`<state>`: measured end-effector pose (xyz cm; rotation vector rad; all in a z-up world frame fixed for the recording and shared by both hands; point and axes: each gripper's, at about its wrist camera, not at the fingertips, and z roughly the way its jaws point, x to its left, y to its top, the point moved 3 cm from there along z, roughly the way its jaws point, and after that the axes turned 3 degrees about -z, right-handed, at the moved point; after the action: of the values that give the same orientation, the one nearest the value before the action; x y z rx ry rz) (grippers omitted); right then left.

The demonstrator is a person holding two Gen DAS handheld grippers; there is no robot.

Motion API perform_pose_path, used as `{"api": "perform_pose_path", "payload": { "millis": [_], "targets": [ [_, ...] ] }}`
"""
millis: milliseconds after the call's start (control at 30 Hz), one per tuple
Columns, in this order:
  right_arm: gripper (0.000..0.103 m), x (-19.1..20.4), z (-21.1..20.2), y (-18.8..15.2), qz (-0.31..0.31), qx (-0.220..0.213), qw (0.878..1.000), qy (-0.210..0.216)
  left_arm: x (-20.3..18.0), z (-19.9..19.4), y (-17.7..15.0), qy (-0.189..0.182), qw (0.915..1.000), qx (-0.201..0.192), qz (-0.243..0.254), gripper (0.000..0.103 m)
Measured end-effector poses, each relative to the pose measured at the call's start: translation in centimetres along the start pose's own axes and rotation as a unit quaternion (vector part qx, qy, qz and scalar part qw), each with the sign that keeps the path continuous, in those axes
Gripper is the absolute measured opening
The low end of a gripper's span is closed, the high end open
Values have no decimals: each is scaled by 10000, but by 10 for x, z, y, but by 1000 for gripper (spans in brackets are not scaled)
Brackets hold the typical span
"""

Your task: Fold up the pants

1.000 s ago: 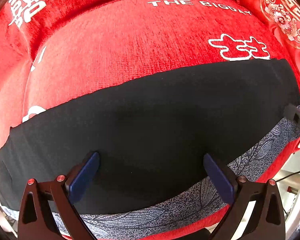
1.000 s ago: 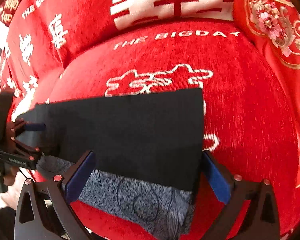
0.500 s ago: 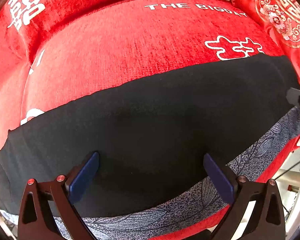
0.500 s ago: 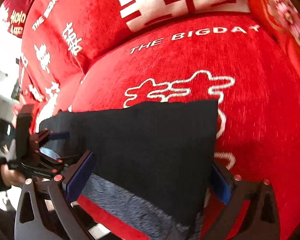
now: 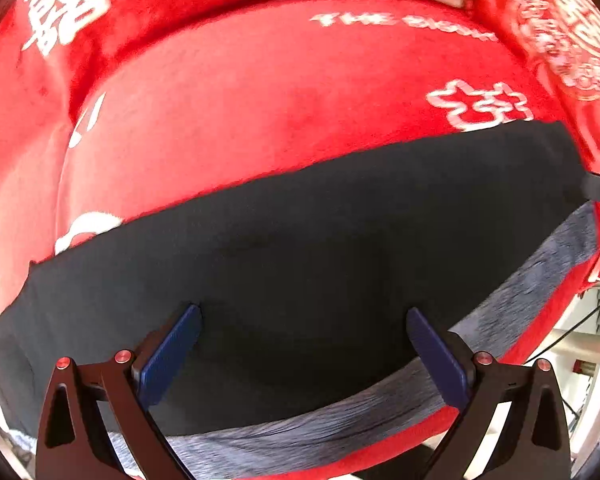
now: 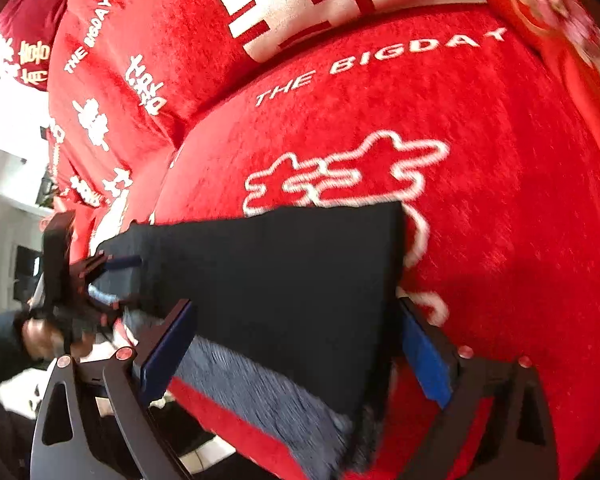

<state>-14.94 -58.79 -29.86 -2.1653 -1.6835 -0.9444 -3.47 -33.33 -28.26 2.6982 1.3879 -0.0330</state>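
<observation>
Black pants [image 5: 320,240] lie stretched across the red sofa seat [image 5: 260,120], with a grey patterned layer [image 5: 340,432] showing along their near edge. My left gripper [image 5: 303,314] points down over the middle of the pants, open, with only flat cloth beneath its blue pads. At the right end of the pants [image 6: 280,280], my right gripper [image 6: 296,306] straddles the cloth. Its jaws are closing, still wide, and the right pad sits at the cloth's cut edge. The left gripper [image 6: 118,280] appears far left in the right wrist view, held by a hand [image 6: 40,336].
The sofa's red backrest [image 6: 340,8] with white characters rises behind the seat. An embroidered red cushion [image 5: 560,20] leans at the right end. The seat's front edge drops to a pale floor [image 6: 204,456] just below the pants.
The right wrist view has tipped and closed in on the pants' right end, whose edge now lies between the fingers. The left wrist view has shifted slightly and blurred; the pants lie as before.
</observation>
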Motion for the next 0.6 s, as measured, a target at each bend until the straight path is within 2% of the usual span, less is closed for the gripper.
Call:
{"api": "perform_pose_path", "payload": {
  "millis": [33,133,200,300,333,367,433,500,600],
  "targets": [
    [97,-4,-3,-5,6,-22,9999,149,3,5,-3,-87,9999,89,22,103],
    [100,-9,0,-4,150,1,9978,646,-4,7,-3,67,9994,-93,337,103],
    [100,-8,7,6,184,23,9959,883,-4,8,-1,30,9996,-149,254,103],
    [100,3,20,23,-91,138,9963,847,-5,8,0,45,9996,-132,238,103],
    [97,6,22,26,-187,204,9966,775,-5,8,0,44,9996,-115,242,103],
    [93,6,21,27,-224,245,9973,648,-6,9,1,43,9996,-95,261,103],
    [36,0,13,26,-56,279,9990,346,-7,9,3,42,9995,-75,312,103],
    [31,-1,2,21,124,147,9991,370,-6,11,6,38,9993,-78,350,103],
    [27,21,-11,15,-154,49,9999,36,-7,10,7,21,9993,-128,365,103]
  ]
}}
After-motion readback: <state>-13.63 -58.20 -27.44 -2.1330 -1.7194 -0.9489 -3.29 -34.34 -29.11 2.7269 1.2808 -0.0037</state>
